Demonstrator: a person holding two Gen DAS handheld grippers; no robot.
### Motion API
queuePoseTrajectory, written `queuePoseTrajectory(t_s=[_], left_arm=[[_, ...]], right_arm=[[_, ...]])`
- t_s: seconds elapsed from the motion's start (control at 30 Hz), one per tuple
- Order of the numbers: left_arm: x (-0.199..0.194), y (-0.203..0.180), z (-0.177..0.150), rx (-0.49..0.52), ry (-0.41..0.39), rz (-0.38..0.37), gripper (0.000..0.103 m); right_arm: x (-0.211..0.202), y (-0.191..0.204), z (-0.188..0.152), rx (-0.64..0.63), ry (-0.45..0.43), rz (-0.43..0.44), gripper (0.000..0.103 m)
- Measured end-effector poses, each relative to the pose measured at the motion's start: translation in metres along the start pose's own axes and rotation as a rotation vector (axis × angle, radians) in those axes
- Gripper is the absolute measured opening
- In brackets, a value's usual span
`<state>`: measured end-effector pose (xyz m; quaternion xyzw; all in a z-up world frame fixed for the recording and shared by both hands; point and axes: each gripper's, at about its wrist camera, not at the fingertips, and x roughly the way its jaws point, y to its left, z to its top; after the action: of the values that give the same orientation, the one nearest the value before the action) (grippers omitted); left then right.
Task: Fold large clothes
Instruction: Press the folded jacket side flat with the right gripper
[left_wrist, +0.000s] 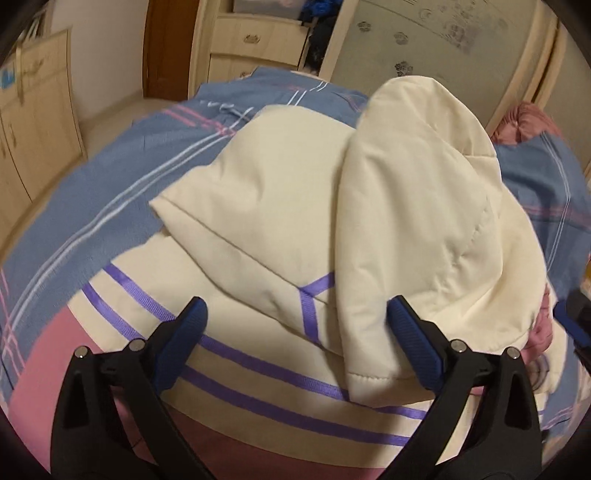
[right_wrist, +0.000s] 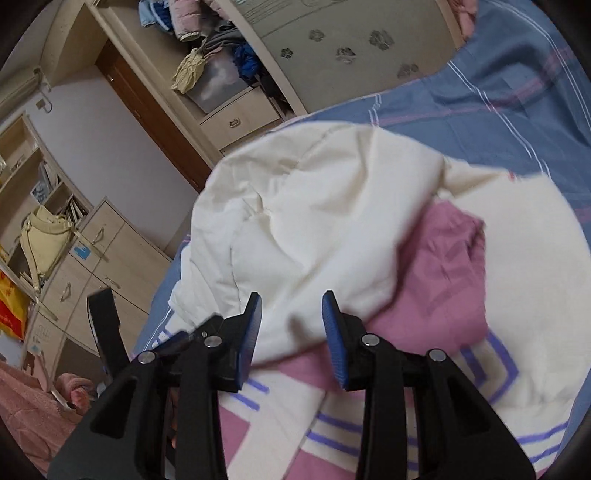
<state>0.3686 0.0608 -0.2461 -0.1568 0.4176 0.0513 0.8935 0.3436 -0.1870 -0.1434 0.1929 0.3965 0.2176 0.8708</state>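
A large cream padded jacket (left_wrist: 295, 221) with purple stripes and pink panels lies on the bed, with cream parts folded over its middle. It also shows in the right wrist view (right_wrist: 314, 221), with its pink lining (right_wrist: 443, 280) exposed. My left gripper (left_wrist: 297, 314) is wide open just above the jacket's striped part and holds nothing. A folded cream flap (left_wrist: 406, 240) lies against its right finger. My right gripper (right_wrist: 291, 306) is open, hovering over the cream fabric, holding nothing. The left gripper shows at the left edge of the right wrist view (right_wrist: 107, 325).
The blue plaid bedsheet (left_wrist: 110, 177) covers the bed. Beige wardrobes and drawers (left_wrist: 258, 40) stand beyond it, with a cabinet (right_wrist: 92, 266) to the left. A pink garment (right_wrist: 33, 406) lies at the lower left, and a pink pillow (left_wrist: 528, 122) at the far right.
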Motion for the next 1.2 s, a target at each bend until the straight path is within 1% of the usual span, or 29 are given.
queuePoseTrajectory(t_s=[0.1, 0.17, 0.23, 0.27, 0.33, 0.37, 0.43, 0.47, 0.5, 0.53, 0.57, 0.63, 0.67, 0.7, 0.73, 0.77, 0.8, 0.83, 0.87, 0.97, 1.03, 1.07, 1.1, 1.2], left_arm=[[-0.001, -0.003, -0.002, 0.033, -0.007, 0.031, 0.101], [-0.001, -0.003, -0.003, 0.041, -0.007, 0.041, 0.101], [-0.001, -0.003, -0.002, 0.036, 0.000, 0.035, 0.101], [-0.001, -0.003, -0.003, 0.034, 0.002, 0.032, 0.101], [-0.002, -0.002, -0.003, 0.034, 0.004, 0.036, 0.101], [-0.003, -0.002, -0.003, 0.033, 0.001, 0.042, 0.101], [-0.003, 0.000, -0.002, 0.031, -0.007, 0.055, 0.101], [-0.003, 0.001, -0.002, 0.029, -0.009, 0.058, 0.101], [-0.002, 0.002, -0.001, 0.029, -0.003, 0.058, 0.101], [-0.001, 0.002, -0.002, 0.029, 0.007, 0.054, 0.101], [0.000, 0.002, -0.002, 0.028, 0.013, 0.051, 0.101], [-0.001, 0.002, -0.002, 0.028, 0.013, 0.050, 0.101], [-0.002, 0.002, -0.002, 0.029, 0.011, 0.051, 0.101], [-0.002, 0.001, -0.003, 0.028, 0.010, 0.052, 0.101], [-0.002, 0.001, -0.003, 0.027, 0.009, 0.052, 0.101], [-0.001, 0.001, -0.002, 0.024, 0.009, 0.050, 0.101], [-0.001, 0.002, -0.002, 0.021, 0.008, 0.048, 0.101], [-0.001, 0.002, -0.001, 0.018, 0.006, 0.045, 0.101], [-0.001, 0.002, -0.001, 0.017, 0.004, 0.044, 0.101], [-0.001, 0.002, -0.001, 0.020, 0.003, 0.045, 0.101], [0.000, 0.001, -0.002, 0.025, 0.010, 0.036, 0.101], [0.002, 0.000, -0.001, 0.030, 0.015, 0.032, 0.101], [0.002, -0.001, -0.001, 0.037, 0.014, 0.032, 0.101], [-0.007, -0.004, 0.001, 0.040, -0.030, 0.012, 0.101]], right_arm=[[0.023, 0.027, 0.041, -0.077, 0.023, -0.015, 0.036], [0.051, 0.046, 0.065, -0.126, 0.056, -0.020, 0.036], [0.102, 0.071, 0.085, -0.196, 0.180, -0.005, 0.036], [0.127, 0.081, 0.092, -0.222, 0.213, -0.031, 0.036], [0.166, 0.097, 0.096, -0.284, 0.242, -0.097, 0.036], [0.194, 0.104, 0.095, -0.339, 0.264, -0.158, 0.036], [0.236, 0.103, 0.086, -0.378, 0.319, -0.255, 0.036], [0.249, 0.100, 0.080, -0.382, 0.337, -0.292, 0.036], [0.251, 0.100, 0.076, -0.391, 0.333, -0.304, 0.036], [0.247, 0.102, 0.073, -0.404, 0.321, -0.301, 0.036], [0.234, 0.104, 0.072, -0.412, 0.310, -0.273, 0.036], [0.201, 0.099, 0.072, -0.381, 0.293, -0.205, 0.036], [0.169, 0.096, 0.071, -0.362, 0.240, -0.167, 0.036], [0.145, 0.093, 0.072, -0.361, 0.196, -0.162, 0.037], [0.122, 0.089, 0.069, -0.364, 0.152, -0.176, 0.040], [0.093, 0.082, 0.063, -0.360, 0.098, -0.211, 0.043], [0.072, 0.074, 0.058, -0.349, 0.069, -0.231, 0.045], [0.059, 0.065, 0.052, -0.341, 0.065, -0.239, 0.045], [0.050, 0.054, 0.041, -0.335, 0.085, -0.248, 0.045], [0.049, 0.025, 0.010, -0.333, 0.162, -0.315, 0.045], [0.066, 0.002, -0.019, -0.317, 0.238, -0.343, 0.046], [0.075, -0.007, -0.030, -0.302, 0.242, -0.339, 0.046], [0.078, -0.011, -0.036, -0.306, 0.221, -0.334, 0.046], [0.078, -0.009, -0.038, -0.293, 0.185, -0.341, 0.046]])
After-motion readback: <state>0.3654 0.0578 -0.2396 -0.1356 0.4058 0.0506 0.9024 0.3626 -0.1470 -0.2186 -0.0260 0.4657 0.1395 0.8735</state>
